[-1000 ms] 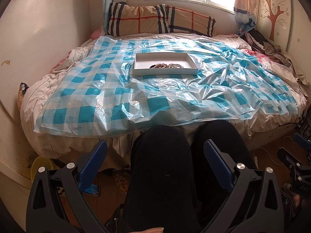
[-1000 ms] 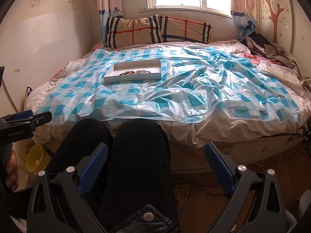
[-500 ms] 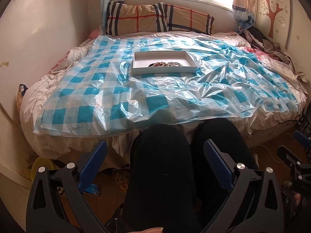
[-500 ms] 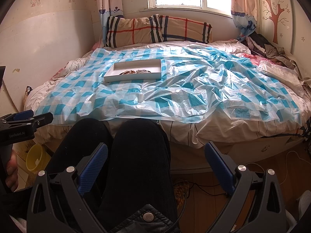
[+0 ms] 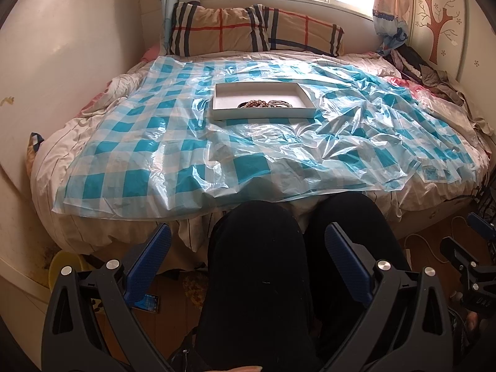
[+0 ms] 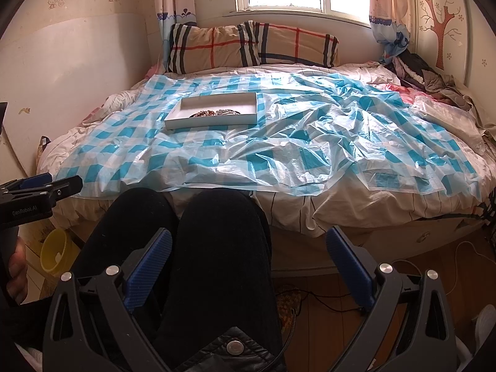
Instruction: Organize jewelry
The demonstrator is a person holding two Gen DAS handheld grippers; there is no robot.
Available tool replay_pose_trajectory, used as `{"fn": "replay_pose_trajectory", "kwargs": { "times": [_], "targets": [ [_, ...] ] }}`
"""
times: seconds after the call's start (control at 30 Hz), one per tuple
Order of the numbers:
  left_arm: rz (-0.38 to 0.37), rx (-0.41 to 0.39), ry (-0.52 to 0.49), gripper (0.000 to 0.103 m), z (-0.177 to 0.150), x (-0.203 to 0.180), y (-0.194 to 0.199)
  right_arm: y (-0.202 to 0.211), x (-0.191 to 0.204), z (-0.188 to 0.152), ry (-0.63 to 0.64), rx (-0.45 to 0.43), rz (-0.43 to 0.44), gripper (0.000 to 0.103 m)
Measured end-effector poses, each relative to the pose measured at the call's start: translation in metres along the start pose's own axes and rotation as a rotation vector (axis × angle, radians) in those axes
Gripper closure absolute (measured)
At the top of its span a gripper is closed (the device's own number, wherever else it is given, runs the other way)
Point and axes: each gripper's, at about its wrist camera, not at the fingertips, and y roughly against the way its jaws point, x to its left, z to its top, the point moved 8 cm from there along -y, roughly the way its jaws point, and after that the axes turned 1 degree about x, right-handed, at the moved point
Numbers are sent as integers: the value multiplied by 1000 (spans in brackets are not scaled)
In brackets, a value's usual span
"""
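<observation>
A shallow white tray point(image 5: 263, 113) point(image 6: 214, 121) lies on the blue-checked plastic sheet point(image 5: 186, 142) point(image 6: 310, 142) that covers the bed. A heap of beaded jewelry point(image 5: 263, 104) point(image 6: 215, 112) rests inside it near the front wall. My left gripper point(image 5: 248, 245) hangs open over the person's black-trousered knees point(image 5: 257, 248), well short of the tray and holding nothing. Further right, my right gripper point(image 6: 248, 246) is open and empty too, above the same knees point(image 6: 217, 232). Each gripper also shows at the edge of the other's view.
Two plaid pillows point(image 5: 254, 31) lean against the wall under the window. Crumpled clothes point(image 6: 434, 83) pile at the bed's far right. A yellow bucket point(image 6: 54, 254) stands on the wooden floor at left; cables point(image 6: 465, 248) run at right. A white board point(image 5: 62, 62) lines the left wall.
The left wrist view has tilted slightly, so the tray sits a little lower and nearer in it. The right gripper has barely moved. Both stay open.
</observation>
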Motion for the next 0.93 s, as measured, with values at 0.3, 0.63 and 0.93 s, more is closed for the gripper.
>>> {"fn": "replay_pose_trajectory", "kwargs": {
  "times": [0.3, 0.63, 0.93],
  "targets": [
    [-20, 57, 15, 8, 5, 3, -12, -8, -12, -3, -2, 32, -9, 7],
    [-11, 35, -33, 8, 17, -6, -24, -20, -11, -2, -4, 54, -13, 7],
    [14, 82, -14, 8, 13, -2, -32, -21, -10, 2, -9, 45, -17, 7]
  ]
}}
